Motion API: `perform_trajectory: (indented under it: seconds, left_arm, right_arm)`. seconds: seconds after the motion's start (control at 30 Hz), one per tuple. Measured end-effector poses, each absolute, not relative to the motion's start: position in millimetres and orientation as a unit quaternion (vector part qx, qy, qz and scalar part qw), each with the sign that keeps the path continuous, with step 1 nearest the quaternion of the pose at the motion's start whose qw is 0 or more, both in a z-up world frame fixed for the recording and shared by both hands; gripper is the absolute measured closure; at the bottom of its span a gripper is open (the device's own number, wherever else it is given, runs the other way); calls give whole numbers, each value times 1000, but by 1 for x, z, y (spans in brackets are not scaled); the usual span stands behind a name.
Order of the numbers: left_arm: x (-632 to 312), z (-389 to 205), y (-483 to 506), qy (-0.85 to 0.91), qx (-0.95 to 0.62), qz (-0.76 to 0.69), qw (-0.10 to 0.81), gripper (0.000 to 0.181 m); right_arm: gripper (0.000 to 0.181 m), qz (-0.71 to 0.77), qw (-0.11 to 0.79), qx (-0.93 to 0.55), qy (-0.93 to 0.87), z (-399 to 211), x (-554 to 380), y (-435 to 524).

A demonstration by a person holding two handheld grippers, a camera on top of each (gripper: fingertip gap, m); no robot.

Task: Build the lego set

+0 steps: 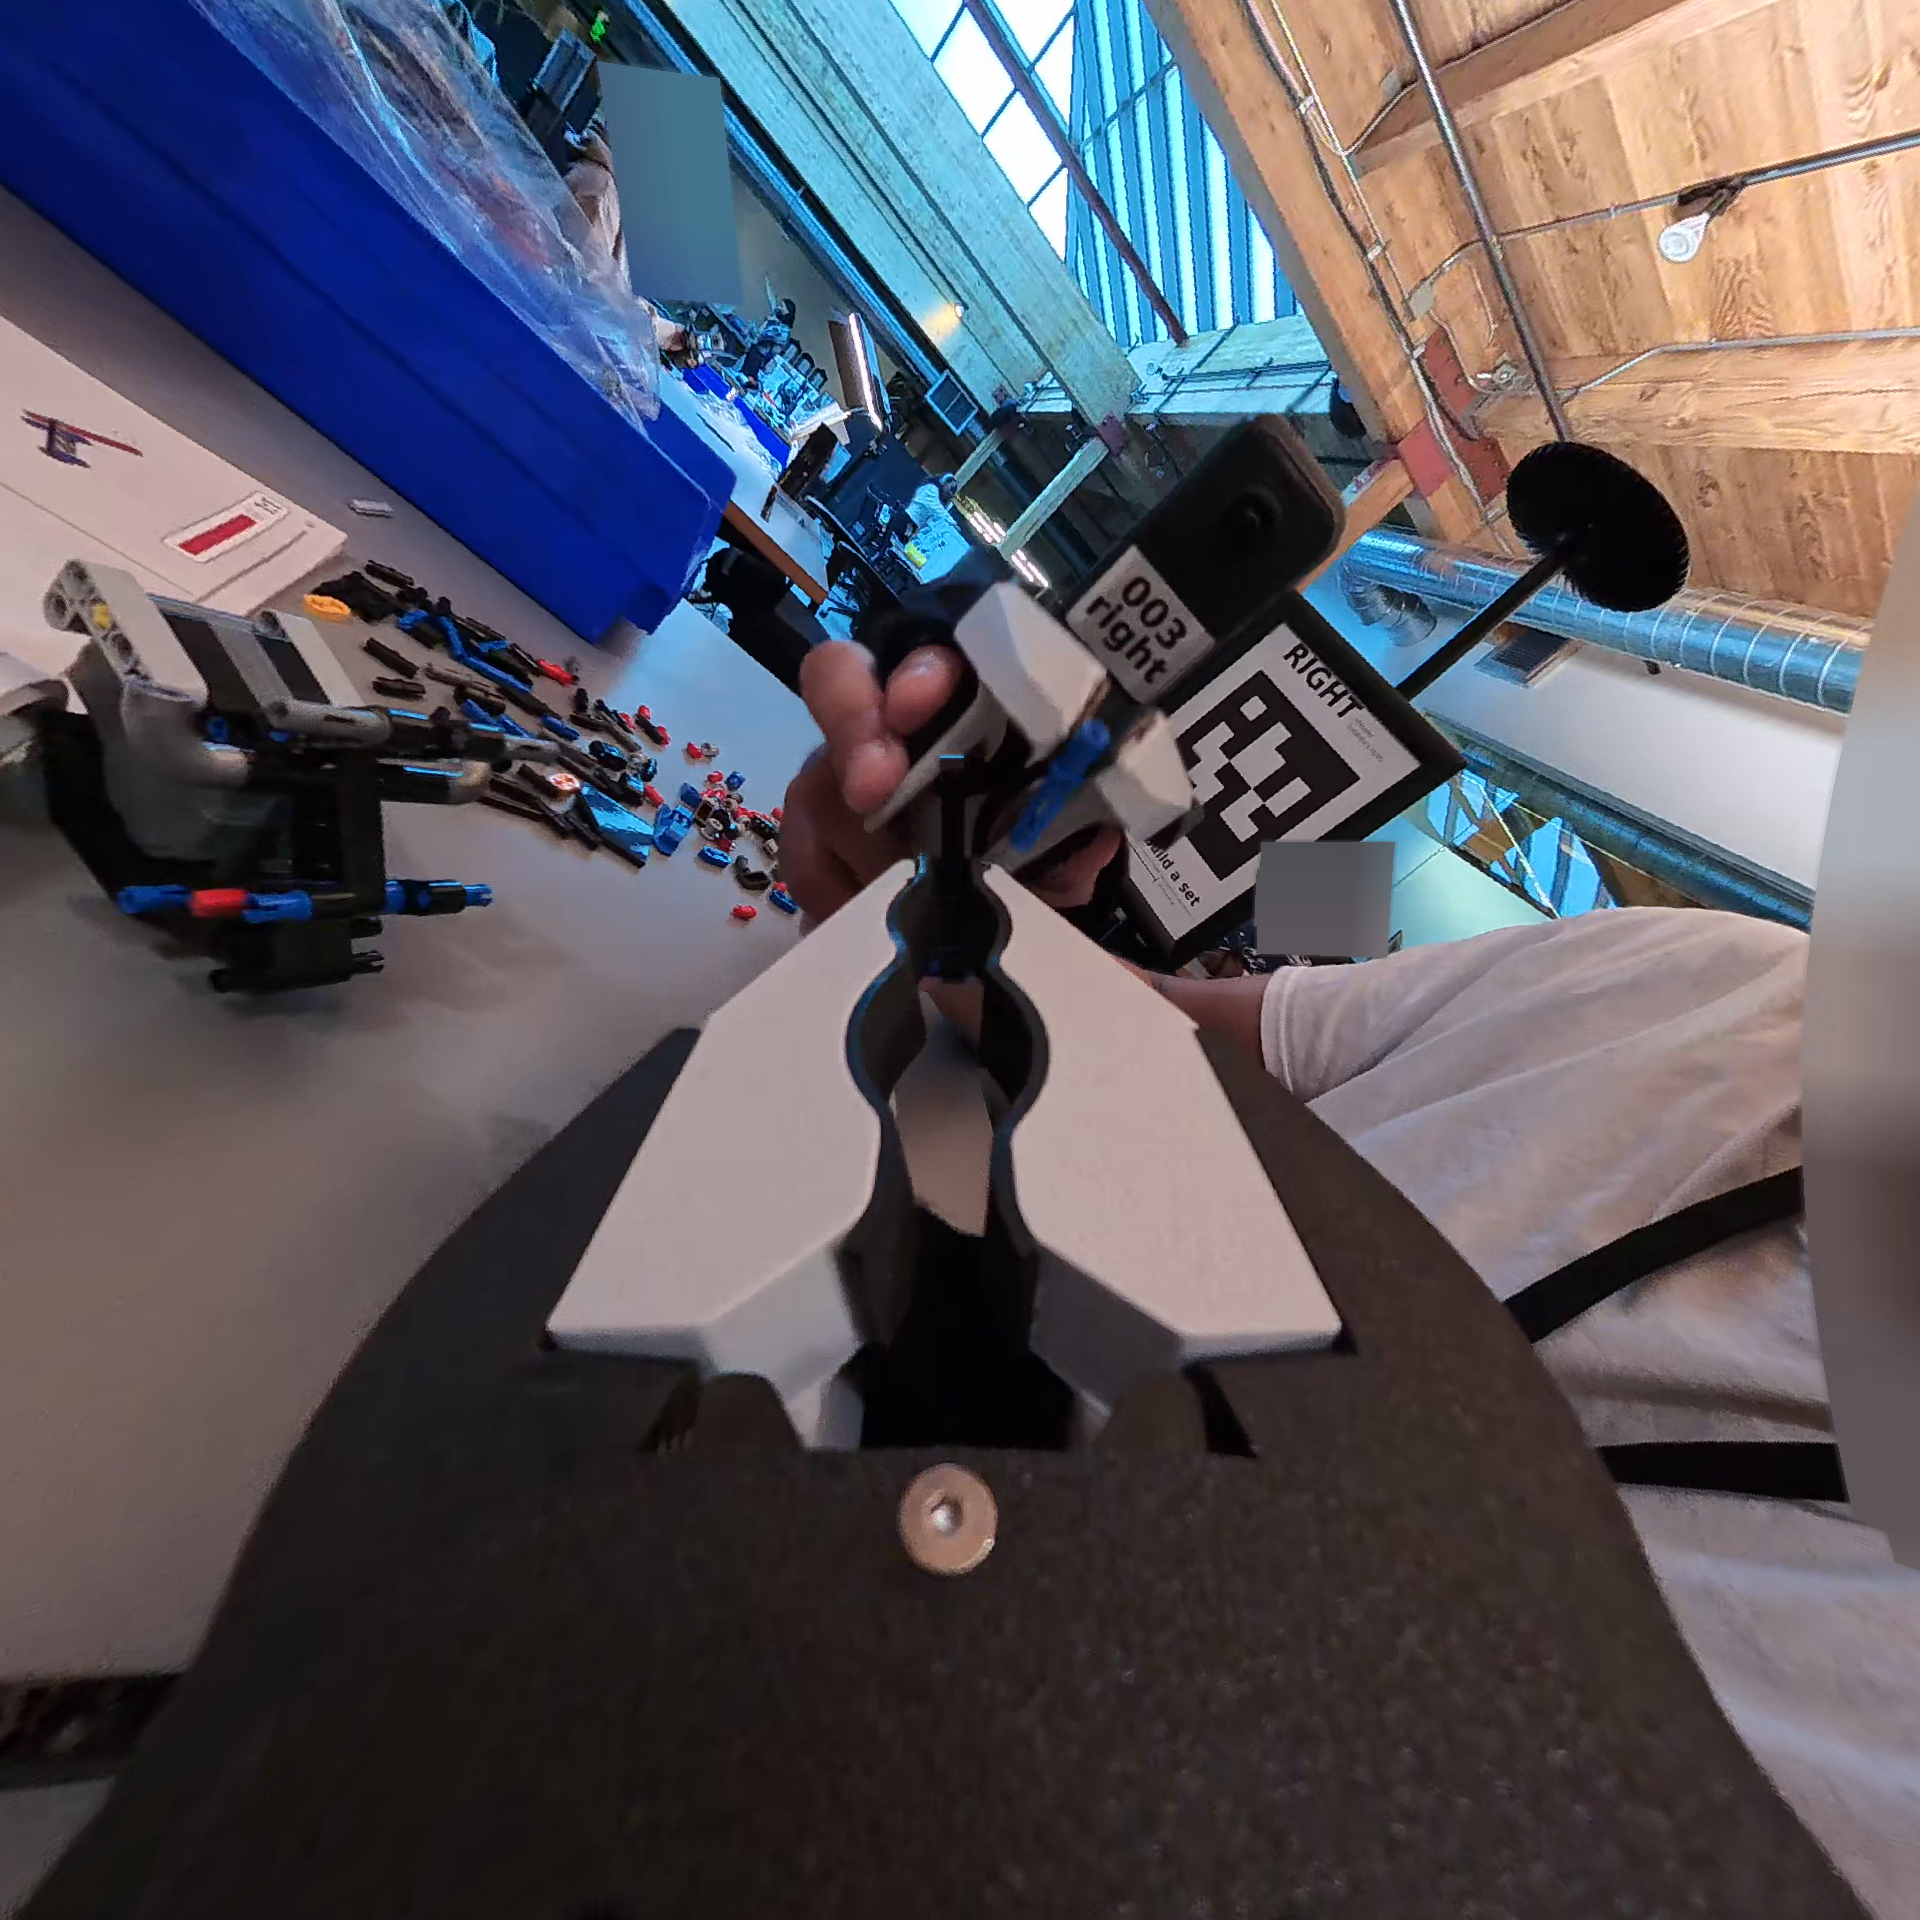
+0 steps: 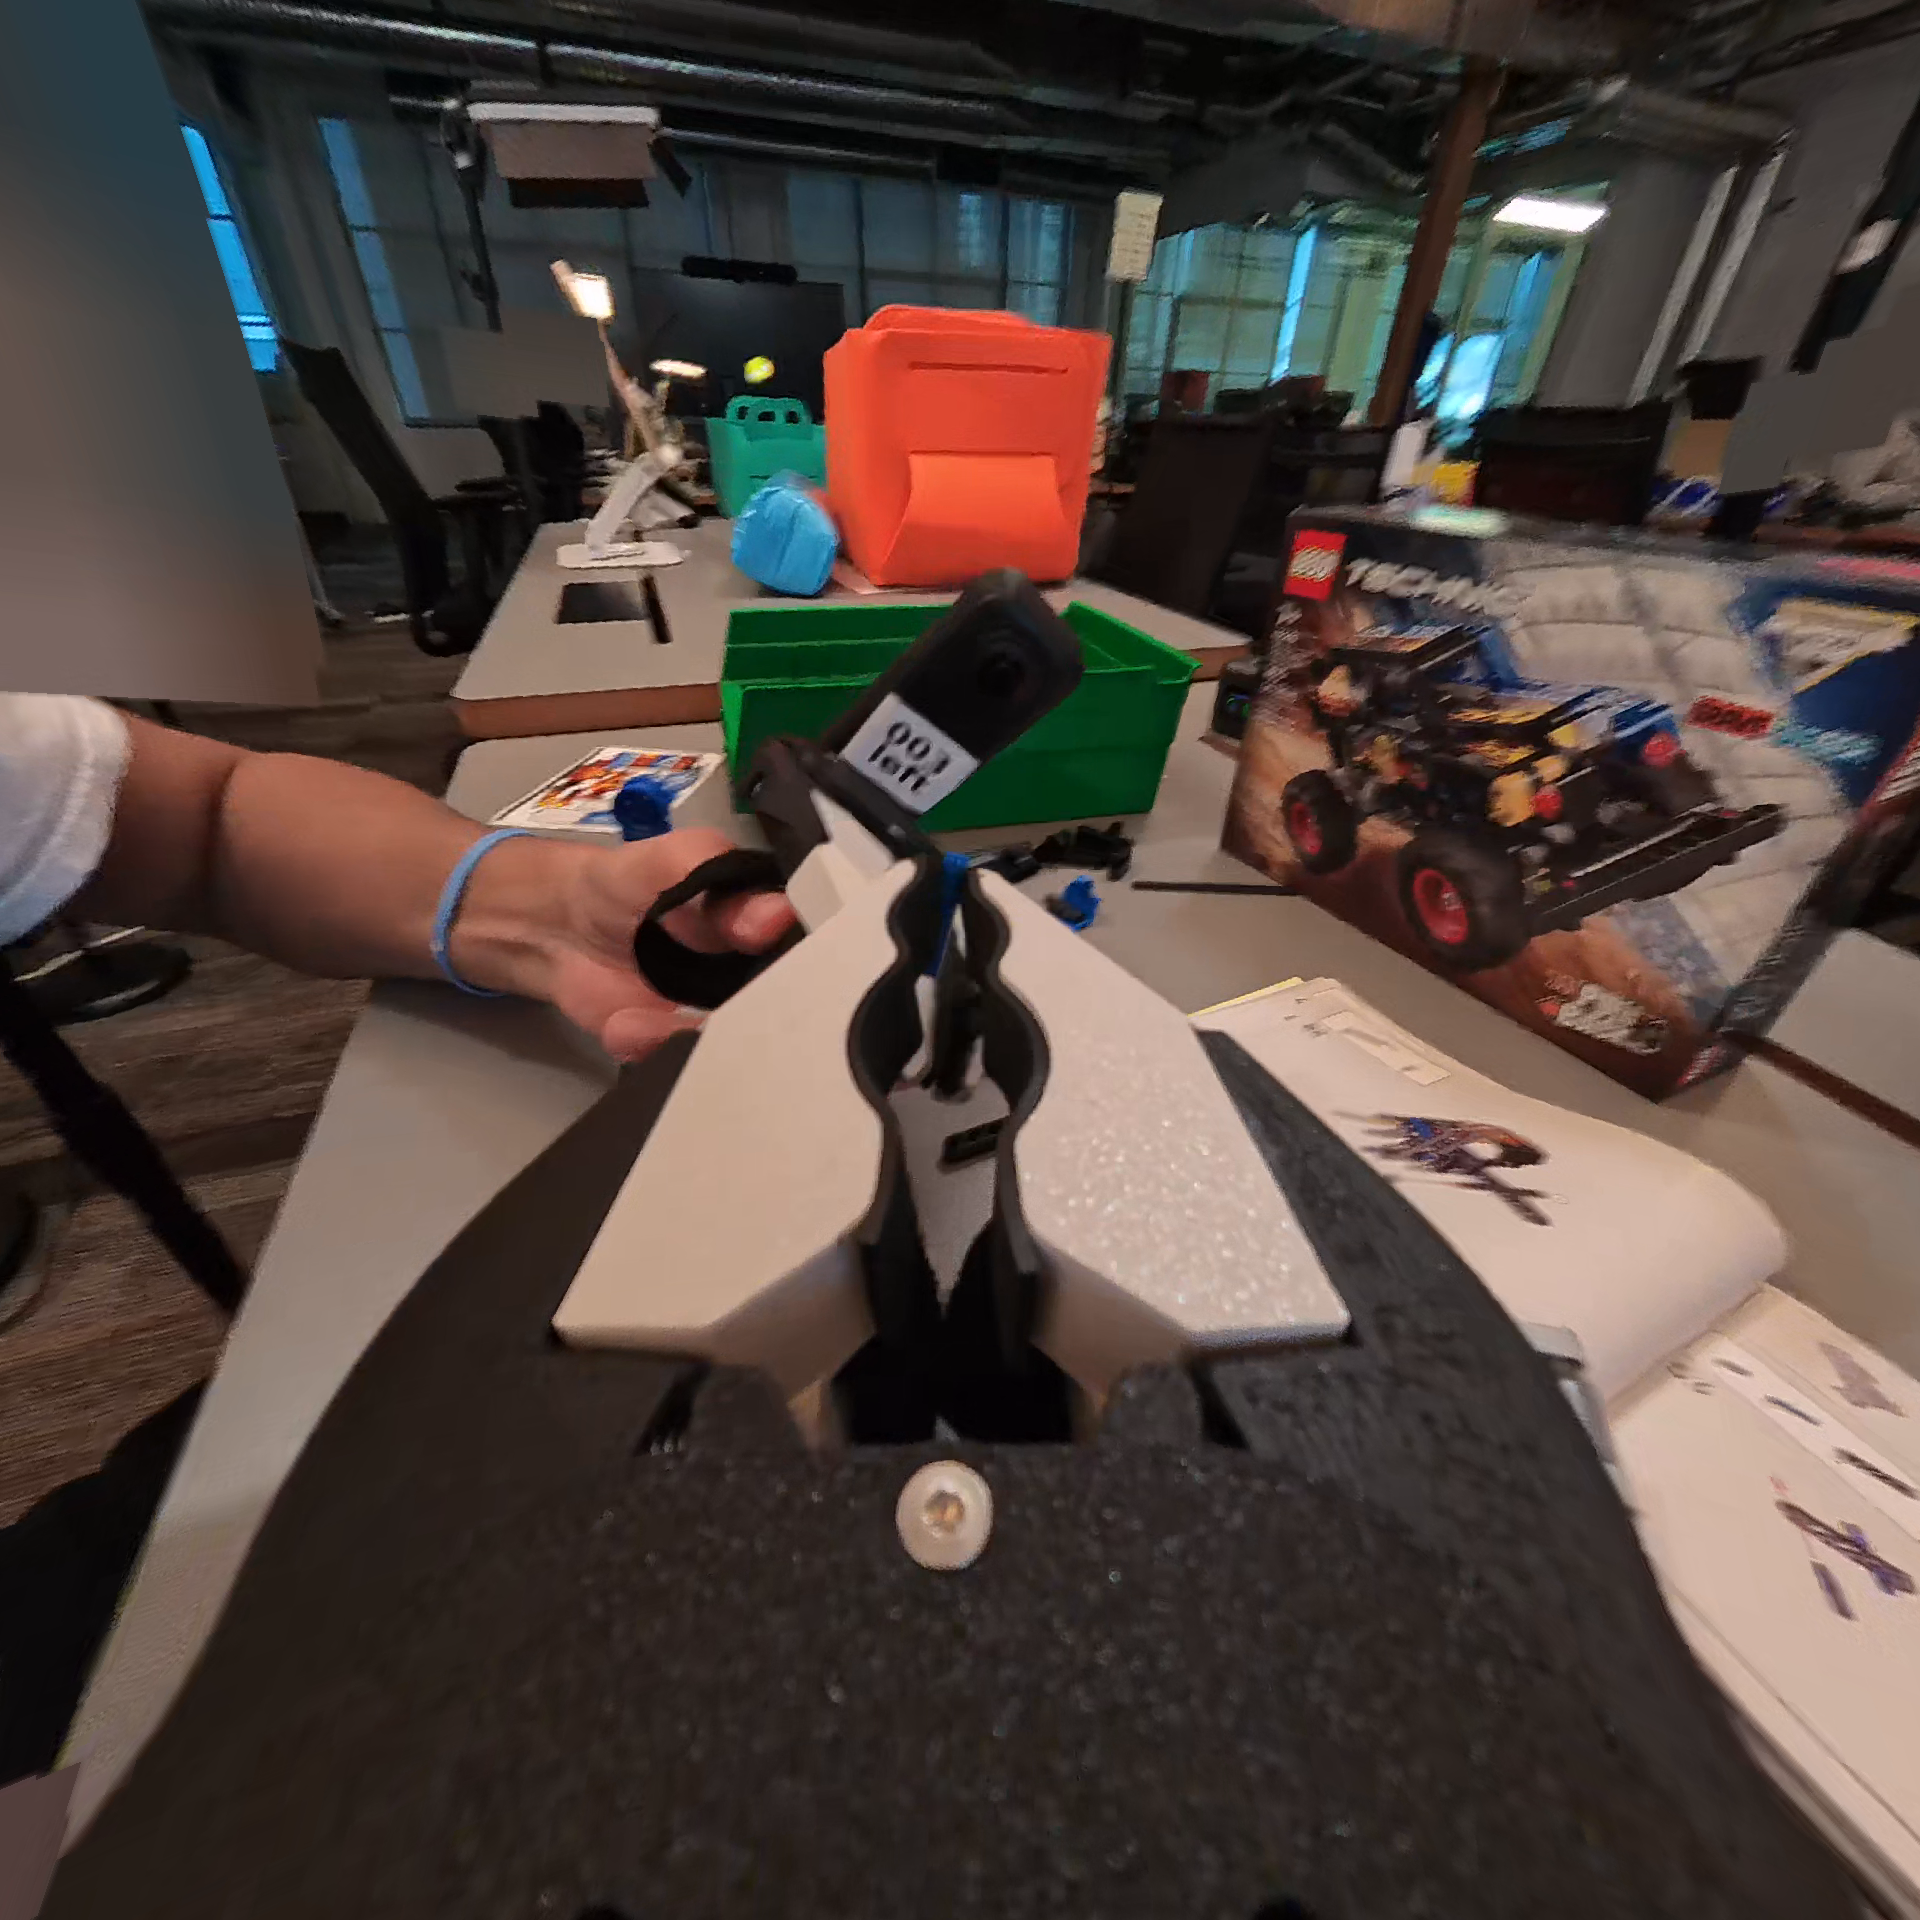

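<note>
My left gripper (image 1: 951,894) is shut on a thin black axle (image 1: 951,831) held in the air above the table. My right gripper (image 1: 987,816) faces it tip to tip and is shut on a small blue connector (image 1: 1060,790). In the right wrist view my right gripper (image 2: 951,883) pinches the blue connector (image 2: 951,909) at its tips, with the black axle (image 2: 951,1023) running between its fingers. The left gripper (image 2: 852,862) sits just beyond. Whether axle and connector are joined I cannot tell. The partly built grey, black and blue model (image 1: 239,790) stands on the table at the left.
Loose black, blue and red parts (image 1: 623,748) lie beside the model. A blue bin (image 1: 364,270) stands behind them. The open instruction booklet (image 2: 1475,1184), the set's box (image 2: 1538,790) and a green bin (image 2: 956,717) are on the grey table (image 2: 416,1143).
</note>
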State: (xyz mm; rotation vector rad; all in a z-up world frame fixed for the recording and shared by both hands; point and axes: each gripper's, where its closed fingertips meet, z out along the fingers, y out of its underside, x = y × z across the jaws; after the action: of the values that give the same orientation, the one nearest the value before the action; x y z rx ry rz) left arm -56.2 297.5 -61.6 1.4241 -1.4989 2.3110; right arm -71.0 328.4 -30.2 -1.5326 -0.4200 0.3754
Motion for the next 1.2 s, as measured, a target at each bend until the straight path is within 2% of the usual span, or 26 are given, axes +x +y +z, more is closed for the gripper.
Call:
perform_trajectory:
  seconds: [0.23, 0.77, 0.9, 1.0, 1.13, 1.2]
  left_arm:
    - [-56, -61, 299, -480, 459, 747, 20, 180]
    - [-50, -67, 315, -464, 481, 744, 6, 181]
    - [-47, -73, 321, -478, 492, 727, -21, 181]
    - [-45, -80, 321, -508, 496, 702, -61, 180]
    - [-44, -81, 321, -541, 490, 675, -111, 180]
    - [-44, -79, 321, -547, 487, 669, -124, 180]
  right_arm:
    - [179, 94, 688, -689, -206, -36, -67, 331]
    - [179, 116, 681, -700, -180, -43, -53, 318]
    - [178, 113, 643, -740, -164, -51, -33, 300]
    - [178, 78, 578, -801, -134, -79, -8, 272]
    - [178, 55, 532, -845, -12, -123, 1, 220]
    - [178, -14, 519, -854, 44, -138, 10, 193]
